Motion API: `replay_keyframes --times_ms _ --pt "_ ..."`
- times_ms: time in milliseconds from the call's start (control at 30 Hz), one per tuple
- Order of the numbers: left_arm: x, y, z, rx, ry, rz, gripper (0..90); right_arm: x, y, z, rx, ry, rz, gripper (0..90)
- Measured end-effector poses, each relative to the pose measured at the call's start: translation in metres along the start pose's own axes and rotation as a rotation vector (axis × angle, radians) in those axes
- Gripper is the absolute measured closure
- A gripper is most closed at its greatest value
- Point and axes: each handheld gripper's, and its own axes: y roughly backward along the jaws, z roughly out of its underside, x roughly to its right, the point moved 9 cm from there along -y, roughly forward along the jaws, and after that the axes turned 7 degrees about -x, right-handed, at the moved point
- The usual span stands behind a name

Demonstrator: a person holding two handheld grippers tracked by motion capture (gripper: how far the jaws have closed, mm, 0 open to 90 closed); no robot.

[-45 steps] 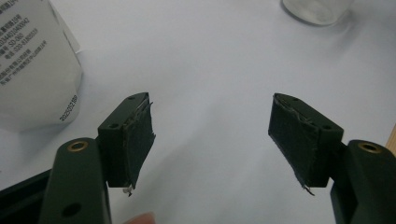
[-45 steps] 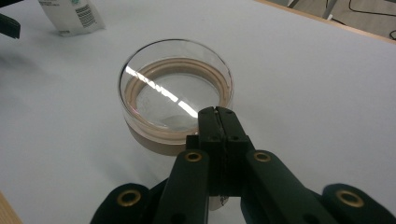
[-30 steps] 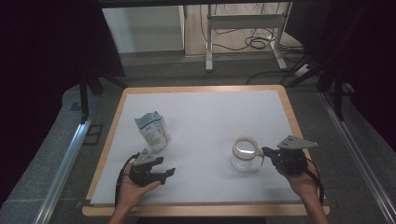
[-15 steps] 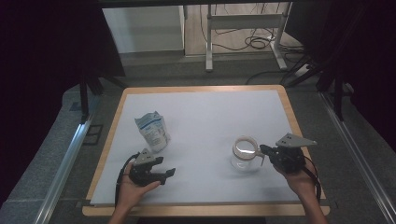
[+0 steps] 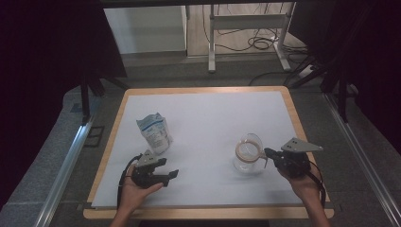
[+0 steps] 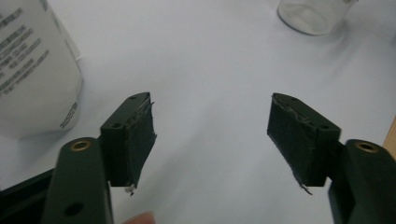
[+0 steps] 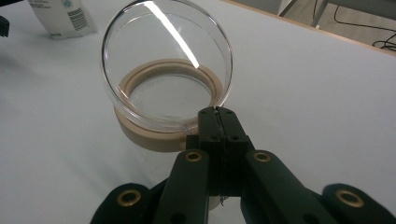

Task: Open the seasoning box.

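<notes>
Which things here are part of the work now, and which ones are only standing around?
Part of the work:
- glass jar with its lid tilted open
- right gripper, shut on the lid's edge
- left gripper, open and holding nothing
- white pouch, standing just ahead of the left gripper

Only standing around:
- metal frame and cables beyond the table

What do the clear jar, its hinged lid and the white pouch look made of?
Clear round jar: glass, see-through and glossy. Its tilted lid: likely glass too, mirroring a light streak, above a matte tan ring, perhaps rubber. White printed pouch: probably plastic film, creased with soft sheen.
</notes>
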Motion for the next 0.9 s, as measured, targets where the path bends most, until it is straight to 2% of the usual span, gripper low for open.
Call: replay_keyframes --times_ms 67,167,200,233,267,300,367,400,433,467,667,800,833,867,900 --pt "0.003 -0.001 -0.005 0.013 -0.008 0.004 38.2 0.0 0.0 0.0 0.0 0.002 0.002 90.0" --pt "0.013 -0.002 -0.02 0.043 -0.021 0.031 55.9 0.0 0.0 0.001 0.002 -0.004 -0.005 90.0" --pt "0.013 -0.002 -0.02 0.043 -0.021 0.031 60.5 0.0 0.0 0.001 0.002 -0.004 -0.005 90.0" --pt "0.019 -0.003 -0.029 0.058 -0.035 0.046 60.5 0.001 0.0 0.001 0.004 -0.007 -0.004 90.0" --pt "0.028 -0.006 -0.041 0.076 -0.061 0.068 69.8 0.001 -0.001 0.001 0.0 -0.005 0.002 90.0" --pt "0.032 -0.009 -0.048 0.08 -0.07 0.077 73.0 0.0 -0.001 0.002 -0.001 -0.005 0.004 90.0" --pt "0.043 -0.016 -0.062 0.078 -0.093 0.097 78.5 0.0 -0.001 0.002 0.002 -0.007 0.001 90.0" --pt "0.043 -0.016 -0.062 0.078 -0.093 0.097 81.2 0.0 -0.001 0.002 0.002 -0.007 0.001 90.0" --pt "0.05 -0.024 -0.072 0.075 -0.107 0.112 81.2 0.001 -0.001 0.002 0.003 -0.008 -0.001 90.0" --pt "0.058 -0.032 -0.082 0.072 -0.12 0.123 85.6 0.001 -0.001 0.002 0.002 -0.007 -0.002 90.0" --pt "0.082 -0.058 -0.111 0.068 -0.132 0.178 89.8 0.002 -0.002 0.003 0.005 -0.011 -0.006 90.0" --pt "0.097 -0.069 -0.126 0.069 -0.159 0.167 90.0 0.002 -0.002 0.003 0.005 -0.011 -0.007 90.0" --pt "0.103 -0.072 -0.132 0.075 -0.161 0.177 90.0 0.002 -0.001 0.003 0.004 -0.01 -0.007 90.0" --pt "0.103 -0.072 -0.132 0.075 -0.161 0.177 90.0 0.002 -0.001 0.004 0.004 -0.01 -0.007 90.0" --pt "0.111 -0.075 -0.139 0.072 -0.174 0.185 90.0 0.003 -0.001 0.004 0.002 -0.009 -0.004 90.0"
